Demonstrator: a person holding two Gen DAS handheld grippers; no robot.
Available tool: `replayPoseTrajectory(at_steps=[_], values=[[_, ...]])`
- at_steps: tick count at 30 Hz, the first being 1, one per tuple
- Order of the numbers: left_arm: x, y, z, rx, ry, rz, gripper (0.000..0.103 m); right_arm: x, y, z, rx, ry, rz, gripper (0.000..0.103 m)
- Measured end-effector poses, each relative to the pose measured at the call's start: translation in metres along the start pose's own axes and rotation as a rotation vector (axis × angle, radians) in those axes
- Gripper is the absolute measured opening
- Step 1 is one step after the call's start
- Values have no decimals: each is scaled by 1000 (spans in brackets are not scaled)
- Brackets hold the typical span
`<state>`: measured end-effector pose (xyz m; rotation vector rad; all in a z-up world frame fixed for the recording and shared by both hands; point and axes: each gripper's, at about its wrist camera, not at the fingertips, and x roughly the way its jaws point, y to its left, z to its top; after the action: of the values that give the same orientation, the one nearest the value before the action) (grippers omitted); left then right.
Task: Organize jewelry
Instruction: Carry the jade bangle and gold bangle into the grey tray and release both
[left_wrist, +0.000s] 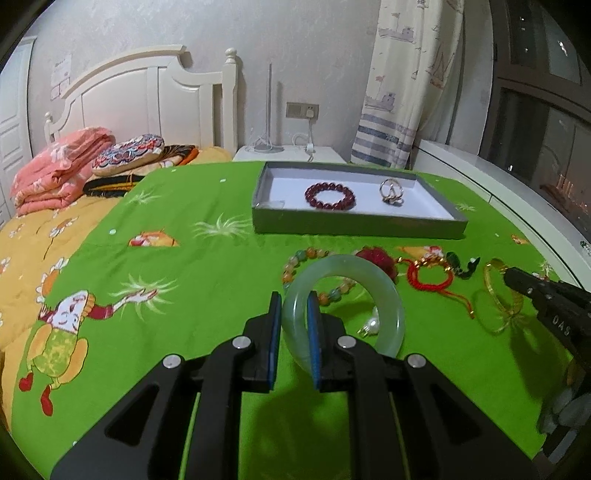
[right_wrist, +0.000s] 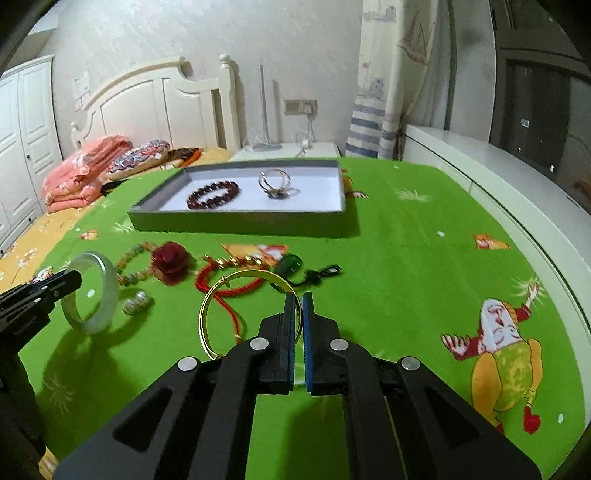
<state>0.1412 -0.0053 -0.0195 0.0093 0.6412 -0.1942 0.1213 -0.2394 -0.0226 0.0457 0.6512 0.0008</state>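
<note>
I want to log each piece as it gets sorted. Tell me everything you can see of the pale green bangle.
The pale green bangle is a thick, smooth, closed ring, translucent and glossy like jade. It stands tilted on edge over the green cloth, in front of the grey tray. The left gripper is shut on its near rim, one pad inside the ring and one outside. Whether its lower edge rests on the cloth is unclear.

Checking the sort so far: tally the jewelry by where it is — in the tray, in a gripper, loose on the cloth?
In the tray: 2 (red bead bracelet, metal rings)
Held: 2 (jade bangle, gold bangle)
Loose on the cloth: 5 (pastel bead bracelet, red rose, red cord bracelet, green pendant, pearl earrings)
Total: 9
</note>
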Motion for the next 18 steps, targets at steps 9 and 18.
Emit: replayPoseTrajectory(at_steps=[9,18], values=[[6,-12,26,-10,-31,-6,13,9,17,18,-28,-18,18,5],[35,-13,65,-25,-49,10,13,33,22,49,-7,-49,14,5]])
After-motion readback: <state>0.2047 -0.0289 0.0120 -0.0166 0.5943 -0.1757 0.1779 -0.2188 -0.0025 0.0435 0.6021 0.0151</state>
